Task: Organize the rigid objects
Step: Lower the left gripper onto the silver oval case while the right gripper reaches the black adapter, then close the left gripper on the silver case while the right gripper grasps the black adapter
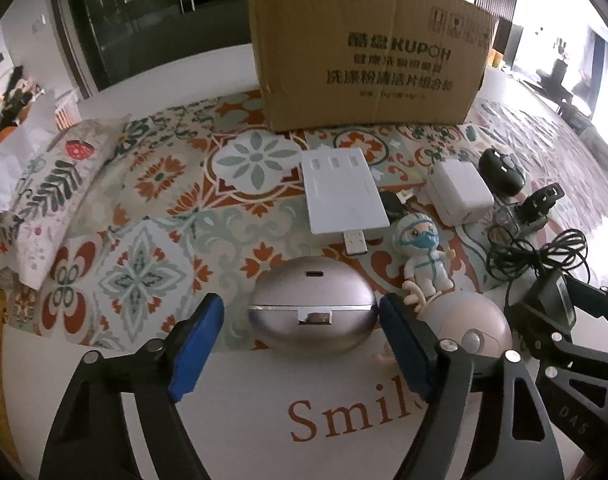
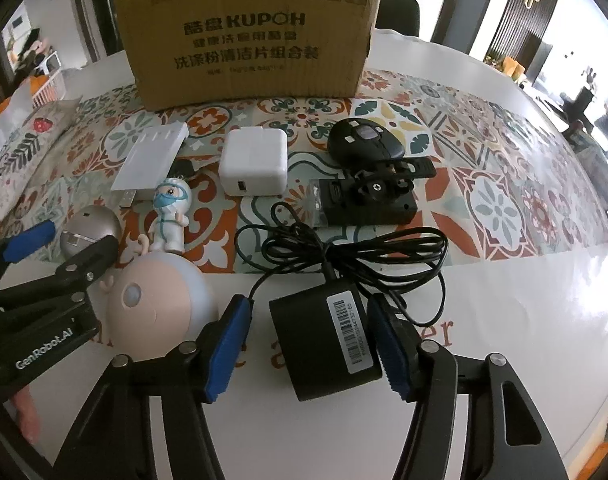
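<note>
You are at a white table (image 2: 503, 320) with a bright flower-pattern cloth (image 1: 152, 208) on it, and a brown cardboard box (image 1: 363, 52) stands at the far side.

Your left gripper (image 1: 304, 344) is spread wide. The silver egg-shaped case (image 1: 312, 312) sits between its blue pads (image 1: 196, 344), but the pads are not touching it. Your right gripper (image 2: 309, 344) is spread wide too. The black power adapter (image 2: 323, 340) lies between its fingers, with its black cord (image 2: 343, 248) in a loose tangle just past it.

Just beside the case are the round pink night light (image 2: 156, 312) and the little masked doctor figure (image 1: 423, 256). Farther out lie a flat white plastic piece (image 1: 341, 190), a white charger (image 2: 254, 168), a black mouse (image 2: 363, 140) and a black clip mount (image 2: 375, 196).

It looks like you are at the grabbing step. Next, squeeze both grippers gently, lift, and carry the things toward the box. Watch that cord; it may drag other things along.
</note>
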### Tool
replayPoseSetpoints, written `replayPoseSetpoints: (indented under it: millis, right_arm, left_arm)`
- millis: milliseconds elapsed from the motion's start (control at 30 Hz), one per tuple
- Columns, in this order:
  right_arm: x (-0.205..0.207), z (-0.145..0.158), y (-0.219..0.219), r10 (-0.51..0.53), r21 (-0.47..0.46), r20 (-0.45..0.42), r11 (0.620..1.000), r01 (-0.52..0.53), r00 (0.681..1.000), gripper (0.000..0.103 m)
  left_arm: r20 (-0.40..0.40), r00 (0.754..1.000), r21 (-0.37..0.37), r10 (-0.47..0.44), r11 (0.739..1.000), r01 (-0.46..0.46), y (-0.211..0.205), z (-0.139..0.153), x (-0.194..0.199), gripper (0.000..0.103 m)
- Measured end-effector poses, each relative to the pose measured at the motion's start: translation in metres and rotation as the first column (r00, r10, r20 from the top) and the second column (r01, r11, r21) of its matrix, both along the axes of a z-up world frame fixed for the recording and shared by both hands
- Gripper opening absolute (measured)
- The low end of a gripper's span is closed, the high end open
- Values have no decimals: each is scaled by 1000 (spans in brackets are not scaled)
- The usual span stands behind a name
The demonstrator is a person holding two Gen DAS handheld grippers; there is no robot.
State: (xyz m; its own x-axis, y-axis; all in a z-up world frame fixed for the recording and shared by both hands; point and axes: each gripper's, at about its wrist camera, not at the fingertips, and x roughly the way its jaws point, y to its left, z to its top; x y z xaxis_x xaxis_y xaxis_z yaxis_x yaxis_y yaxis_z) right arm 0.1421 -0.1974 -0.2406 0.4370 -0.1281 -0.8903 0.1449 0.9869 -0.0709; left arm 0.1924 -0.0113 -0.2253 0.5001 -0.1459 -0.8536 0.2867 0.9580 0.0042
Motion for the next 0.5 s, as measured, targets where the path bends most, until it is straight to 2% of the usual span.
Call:
replayPoseSetpoints:
  millis: [133, 200, 500]
  right_arm:
    - [1, 1, 0, 8, -3, 8, 1000, -8, 1000, 48]
    - [1, 1, 1, 14, -3, 12, 1000, -14, 1000, 43]
    - [-1, 2, 1, 24, 5, 16, 1000, -24, 1000, 43]
  left_arm:
    - [-26, 1000, -15, -12, 1000, 12, 0, -5, 2, 66]
    - [-26, 1000, -20, -12, 1000, 11, 0, -5, 1, 66]
    - [16, 1000, -15, -18, 1000, 19, 1, 3, -8, 65]
